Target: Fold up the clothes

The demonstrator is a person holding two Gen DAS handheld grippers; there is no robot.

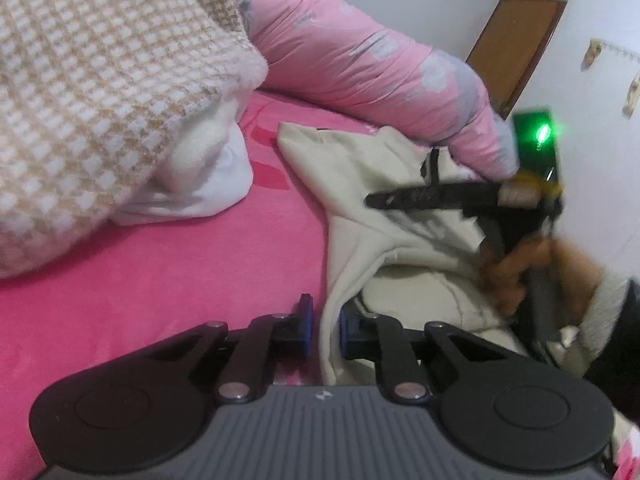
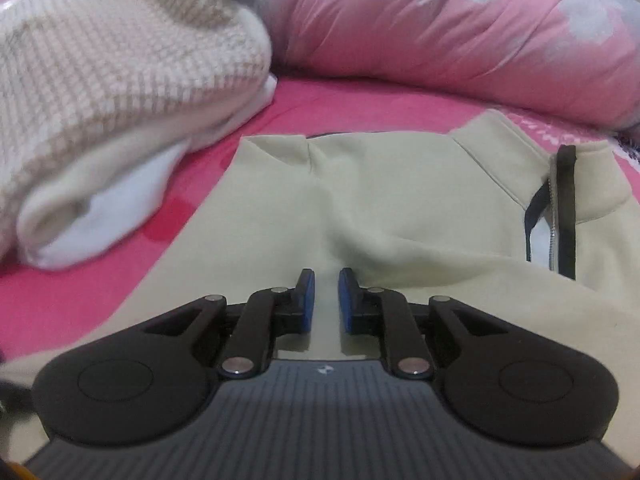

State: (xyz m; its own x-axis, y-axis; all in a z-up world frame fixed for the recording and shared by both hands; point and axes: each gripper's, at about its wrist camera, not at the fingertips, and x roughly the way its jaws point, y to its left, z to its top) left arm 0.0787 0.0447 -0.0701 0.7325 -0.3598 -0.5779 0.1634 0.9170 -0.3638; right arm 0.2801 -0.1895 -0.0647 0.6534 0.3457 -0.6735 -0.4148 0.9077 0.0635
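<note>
left wrist view: the left tongs (image 1: 323, 326) are clamped on a raised edge of the cream top (image 1: 360, 184), which lies half gathered on the pink bed (image 1: 180, 260); the right tongs (image 1: 404, 200) reach in over it, their state unclear here; right wrist view: right tongs (image 2: 325, 300) slightly apart, gripping nothing, low over the cloth — likely mid-fold; next, carry the held edge across evenly.

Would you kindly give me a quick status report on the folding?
Left gripper shut on cream garment edge. Right gripper slightly open over the cloth, gripping nothing. Checked blanket bundled beside it, not touching.
</note>
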